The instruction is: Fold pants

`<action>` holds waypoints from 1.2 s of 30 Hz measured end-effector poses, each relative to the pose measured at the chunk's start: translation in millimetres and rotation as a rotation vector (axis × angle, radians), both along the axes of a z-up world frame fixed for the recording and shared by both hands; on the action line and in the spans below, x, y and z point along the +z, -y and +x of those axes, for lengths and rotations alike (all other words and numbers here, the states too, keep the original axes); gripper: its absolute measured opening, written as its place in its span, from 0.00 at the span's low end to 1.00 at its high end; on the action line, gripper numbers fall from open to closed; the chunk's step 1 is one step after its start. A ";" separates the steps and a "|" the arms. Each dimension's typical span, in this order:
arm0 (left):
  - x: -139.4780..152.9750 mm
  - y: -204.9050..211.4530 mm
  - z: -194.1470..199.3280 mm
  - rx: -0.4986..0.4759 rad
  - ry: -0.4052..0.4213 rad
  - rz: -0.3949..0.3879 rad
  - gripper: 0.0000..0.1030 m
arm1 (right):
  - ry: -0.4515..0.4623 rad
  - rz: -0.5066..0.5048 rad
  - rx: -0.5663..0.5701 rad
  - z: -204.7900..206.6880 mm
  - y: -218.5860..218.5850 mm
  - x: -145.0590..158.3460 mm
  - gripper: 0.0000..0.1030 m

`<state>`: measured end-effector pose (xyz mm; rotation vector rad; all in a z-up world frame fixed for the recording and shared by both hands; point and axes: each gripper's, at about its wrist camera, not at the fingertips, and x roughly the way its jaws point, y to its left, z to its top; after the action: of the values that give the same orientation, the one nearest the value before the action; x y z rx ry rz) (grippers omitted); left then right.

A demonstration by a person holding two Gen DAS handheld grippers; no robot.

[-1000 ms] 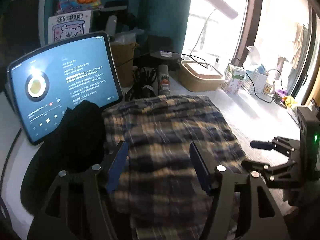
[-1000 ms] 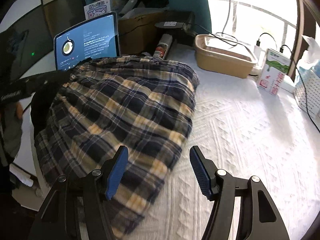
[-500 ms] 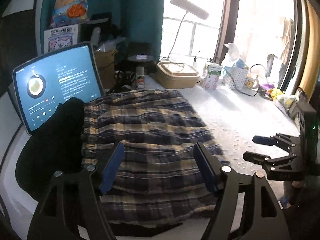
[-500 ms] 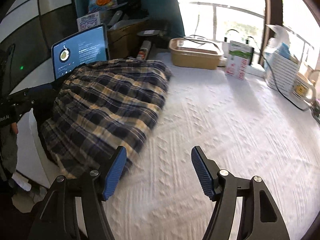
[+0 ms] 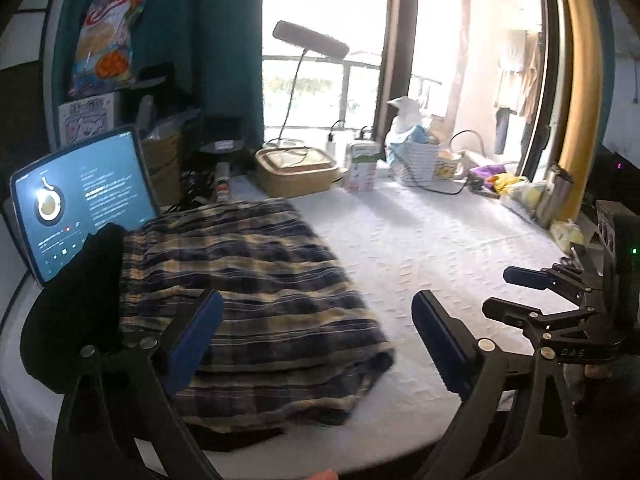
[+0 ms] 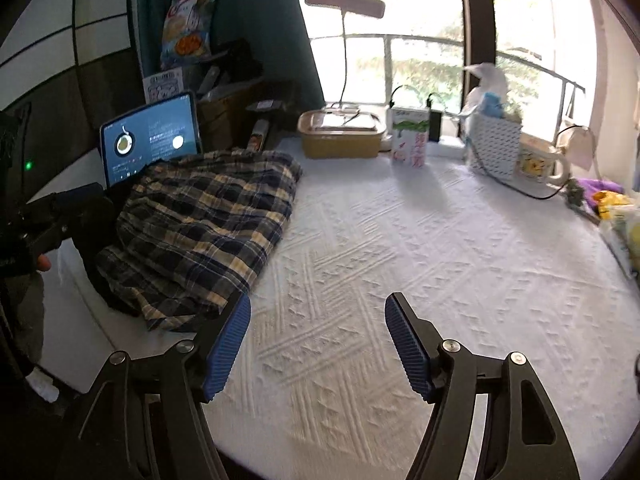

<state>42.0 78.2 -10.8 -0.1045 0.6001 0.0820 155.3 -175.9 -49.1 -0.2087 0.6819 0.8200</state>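
The plaid pants (image 5: pixel 256 288) lie folded in a flat stack on the left part of the white textured table (image 5: pixel 420 248); they also show in the right wrist view (image 6: pixel 204 220). My left gripper (image 5: pixel 316 336) is open and empty, held back above the stack's near right corner. My right gripper (image 6: pixel 318 340) is open and empty over bare table, right of the pants; it shows at the right of the left wrist view (image 5: pixel 516 292). The left gripper appears at the left edge of the right wrist view (image 6: pixel 60 216).
A black garment (image 5: pixel 76 304) lies left of the pants, under them. A lit tablet (image 5: pixel 80 200) stands behind. Along the back are a tan lidded box (image 5: pixel 296 168), a carton (image 5: pixel 360 164), a white basket (image 5: pixel 416 156), a mug (image 6: pixel 540 164) and cables.
Both grippers have pulled back and away from the pants, so more of the table and room shows. The pants lie still. Both stay open.
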 end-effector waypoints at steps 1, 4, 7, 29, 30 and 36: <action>1.6 3.8 -0.7 0.000 -0.001 0.002 0.92 | 0.011 0.007 -0.010 -3.1 5.6 4.4 0.70; 7.7 15.2 -3.8 0.003 0.009 0.018 0.93 | 0.046 0.025 -0.038 -11.6 22.0 17.4 0.70; 15.8 22.3 -8.4 0.002 0.038 0.008 0.93 | 0.081 0.041 -0.066 -19.3 36.5 30.4 0.72; 66.3 52.0 -53.4 0.075 0.296 0.139 0.99 | 0.393 0.147 -0.279 -72.4 93.8 114.0 1.00; 66.7 52.1 -53.8 0.083 0.297 0.149 0.99 | 0.392 0.148 -0.285 -72.7 94.6 114.8 1.00; 68.3 51.3 -56.6 0.105 0.304 0.130 0.99 | 0.376 0.120 -0.338 -70.4 95.9 112.1 1.00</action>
<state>-14.6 26.9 57.5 -0.0207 0.2840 0.2024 85.0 -271.8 63.0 -0.1285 0.2995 0.4765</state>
